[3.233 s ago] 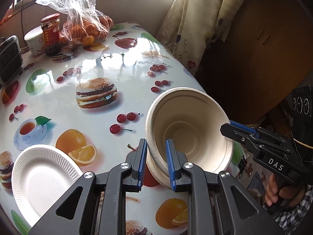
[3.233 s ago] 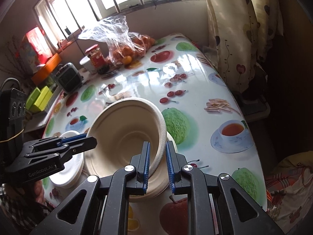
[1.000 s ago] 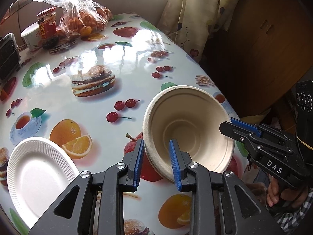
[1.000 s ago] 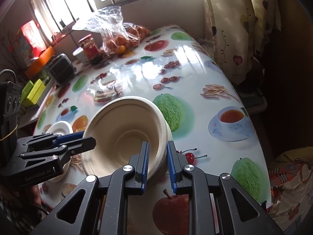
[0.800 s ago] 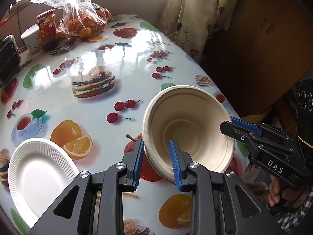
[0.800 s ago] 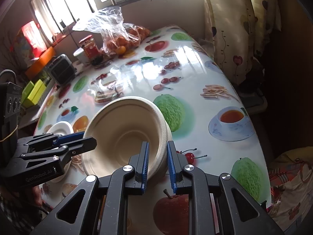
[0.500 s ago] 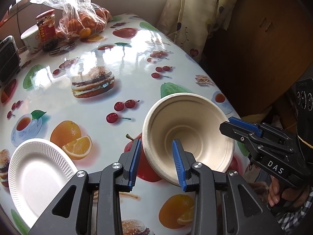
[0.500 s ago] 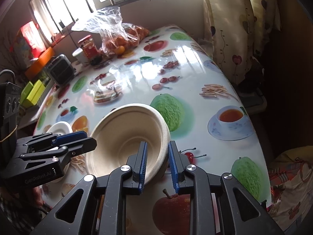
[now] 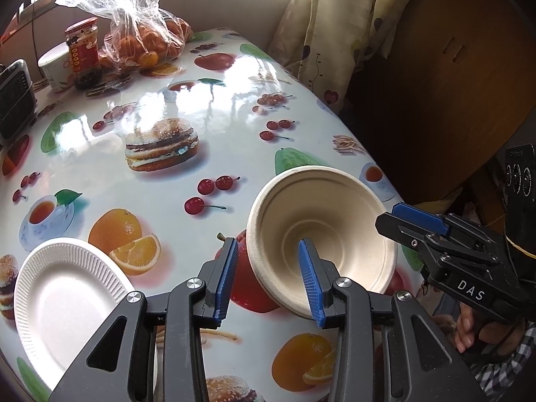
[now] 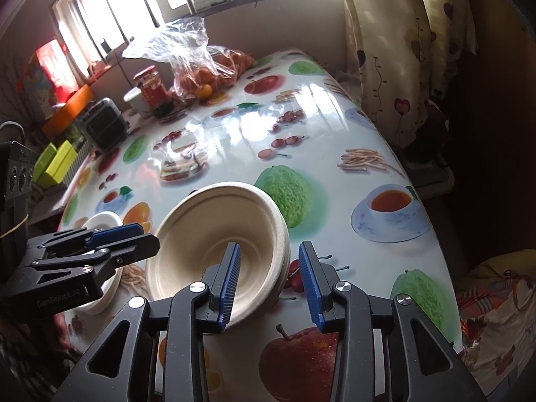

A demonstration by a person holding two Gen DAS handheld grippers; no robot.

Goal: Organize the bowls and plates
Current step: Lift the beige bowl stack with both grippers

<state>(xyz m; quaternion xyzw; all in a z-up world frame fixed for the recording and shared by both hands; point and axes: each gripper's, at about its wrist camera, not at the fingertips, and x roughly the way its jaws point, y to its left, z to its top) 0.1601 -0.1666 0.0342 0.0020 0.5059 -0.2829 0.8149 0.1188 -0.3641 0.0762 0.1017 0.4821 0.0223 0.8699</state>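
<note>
Both grippers, left gripper (image 9: 268,279) and right gripper (image 10: 269,281), have just been opening; jaws released astride the beige bowl (image 9: 321,234), set near the bench's (image 9: 207,77) near edge. Next: back away, fetch the white plate (image 9: 63,298).

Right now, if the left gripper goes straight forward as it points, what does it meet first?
Probably the beige bowl: the left gripper, jaws just opened, already straddles its near rim.
</note>
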